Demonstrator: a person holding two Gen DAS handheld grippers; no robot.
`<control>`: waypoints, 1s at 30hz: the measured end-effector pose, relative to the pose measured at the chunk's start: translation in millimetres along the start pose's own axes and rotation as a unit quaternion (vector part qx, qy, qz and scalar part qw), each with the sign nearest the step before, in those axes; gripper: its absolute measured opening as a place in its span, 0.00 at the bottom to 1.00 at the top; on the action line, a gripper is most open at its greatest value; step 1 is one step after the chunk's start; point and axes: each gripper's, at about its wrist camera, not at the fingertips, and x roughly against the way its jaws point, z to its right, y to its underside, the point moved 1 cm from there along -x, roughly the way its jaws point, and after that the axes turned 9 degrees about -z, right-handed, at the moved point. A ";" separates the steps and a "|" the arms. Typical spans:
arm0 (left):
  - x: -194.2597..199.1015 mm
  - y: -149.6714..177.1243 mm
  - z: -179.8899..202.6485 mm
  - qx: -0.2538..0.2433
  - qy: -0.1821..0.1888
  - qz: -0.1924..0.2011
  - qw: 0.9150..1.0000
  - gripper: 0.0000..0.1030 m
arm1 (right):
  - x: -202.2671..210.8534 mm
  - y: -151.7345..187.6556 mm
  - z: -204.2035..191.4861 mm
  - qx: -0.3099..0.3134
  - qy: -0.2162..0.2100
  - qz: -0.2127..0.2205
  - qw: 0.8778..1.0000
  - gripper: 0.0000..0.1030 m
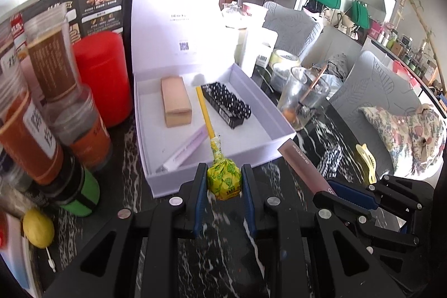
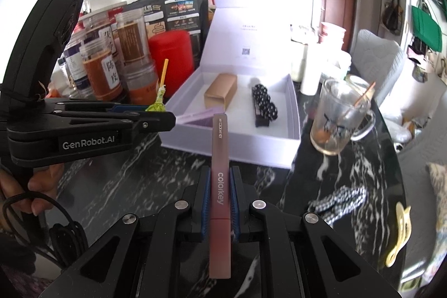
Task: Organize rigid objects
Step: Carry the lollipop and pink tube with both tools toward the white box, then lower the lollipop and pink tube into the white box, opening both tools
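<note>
Marble desk (image 1: 321,136): white box (image 1: 279,141) holds tan block (image 1: 176,105), black dotted case (image 1: 226,105), lilac tube (image 1: 187,150); left tongs (image 1: 224,180) clenched on lollipop (image 1: 223,178), right tongs (image 2: 219,197) grasping pink stick (image 2: 220,186), both just before box

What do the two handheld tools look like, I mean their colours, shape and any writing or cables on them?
Both are matte black plastic. The right tool has angular linkage arms with silver round rivets and blue ribbed pads on its fingers. The left tool is built the same; its side reads "GenRobot.AI" in white letters, it has a curved black handle, and a black cable loops below it.
</note>
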 end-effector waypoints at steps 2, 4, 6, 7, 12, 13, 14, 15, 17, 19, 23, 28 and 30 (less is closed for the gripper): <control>-0.3 -6.6 -0.4 -0.001 -0.002 0.003 1.000 0.23 | 0.7 -5.9 2.9 0.002 -0.001 0.004 1.000 0.13; -0.4 -13.3 -1.2 -0.003 -0.004 0.006 1.000 0.23 | 0.9 -12.5 5.5 0.004 -0.001 0.008 1.000 0.13; -0.1 -20.0 -1.8 -0.005 -0.006 0.010 1.000 0.23 | 0.6 -20.1 7.7 0.005 0.000 0.011 1.000 0.13; -0.1 -22.8 -1.8 -0.006 -0.008 0.012 1.000 0.23 | 0.3 -23.4 8.6 0.006 0.000 0.012 1.000 0.13; -1.6 -39.1 -5.5 -0.011 -0.013 0.018 1.000 0.23 | -3.6 -40.9 12.4 0.010 0.001 0.018 1.000 0.13; -2.0 -40.8 -5.8 -0.011 -0.016 0.018 1.000 0.23 | -4.6 -43.7 12.7 0.010 0.003 0.019 1.000 0.13; -3.0 -44.4 -6.5 -0.013 -0.018 0.019 1.000 0.23 | -5.6 -46.7 13.5 0.010 0.003 0.020 1.000 0.13; -4.0 -47.4 -7.2 -0.014 -0.020 0.020 1.000 0.23 | -6.8 -50.4 14.4 0.010 0.003 0.021 1.000 0.13; -5.4 -54.1 -9.0 -0.015 -0.018 0.022 0.999 0.23 | -8.9 -57.2 16.8 0.011 0.007 0.024 1.000 0.13; -6.9 -59.7 -11.3 -0.015 -0.017 0.024 0.999 0.23 | -10.7 -64.0 18.7 0.012 0.009 0.027 1.000 0.13; -9.8 -71.1 -17.3 -0.013 -0.016 0.030 0.999 0.23 | -14.4 -77.2 22.7 0.015 0.013 0.034 0.999 0.13; -16.3 -80.1 -27.9 -0.005 -0.016 0.034 0.999 0.23 | -22.4 -91.1 27.5 0.014 0.018 0.038 0.999 0.13; -19.6 -82.8 -32.9 -0.001 -0.018 0.033 0.999 0.23 | -27.2 -95.5 30.8 0.010 0.019 0.037 0.999 0.13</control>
